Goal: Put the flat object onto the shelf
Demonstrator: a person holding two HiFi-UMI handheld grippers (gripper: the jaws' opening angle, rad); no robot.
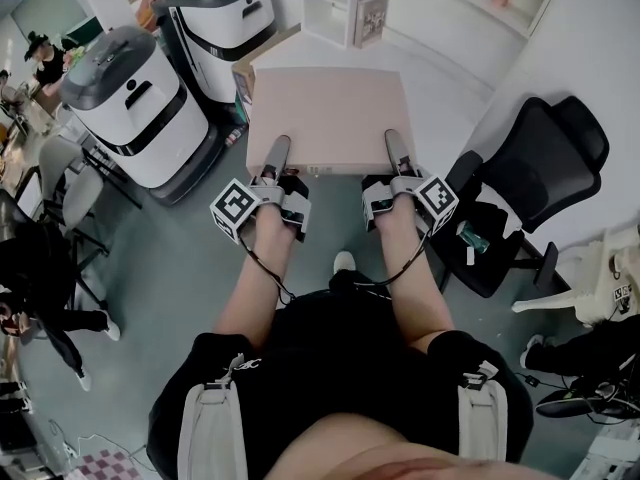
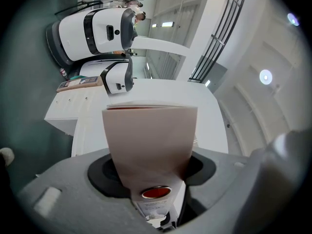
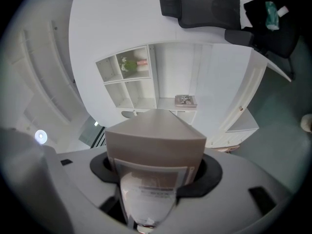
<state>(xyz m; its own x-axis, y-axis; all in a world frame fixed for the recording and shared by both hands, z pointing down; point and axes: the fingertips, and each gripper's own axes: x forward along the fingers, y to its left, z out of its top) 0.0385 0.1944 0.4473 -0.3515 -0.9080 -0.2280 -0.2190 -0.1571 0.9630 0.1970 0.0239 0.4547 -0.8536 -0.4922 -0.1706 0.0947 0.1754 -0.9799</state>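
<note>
Between the jaws: the flat object (image 1: 325, 118), a pale beige panel, is held roughly level in the air above the floor, gripped at two places along its near edge.
Left gripper (image 1: 276, 156): jaws clamped above and below the panel's near-left edge, with nothing else between them.
Right gripper (image 1: 398, 152): jaws clamped the same way on the near-right edge, about level with the left pair.
Ahead of the jaws: the white shelf (image 1: 335, 13) is well apart, beyond the panel's far edge; a magazine-like item (image 1: 371, 18) sits in one bay.
Stiffness: no visible sag between the grips, so it likely acts as a rigid board.
Weight: probably light to moderate, but the unsupported far edge will lever on the jaws.
Skin: looks smooth and may be slippery.
Hold: both near-edge grips, set wide apart, should resist twisting; the far edge goes in first.
</note>
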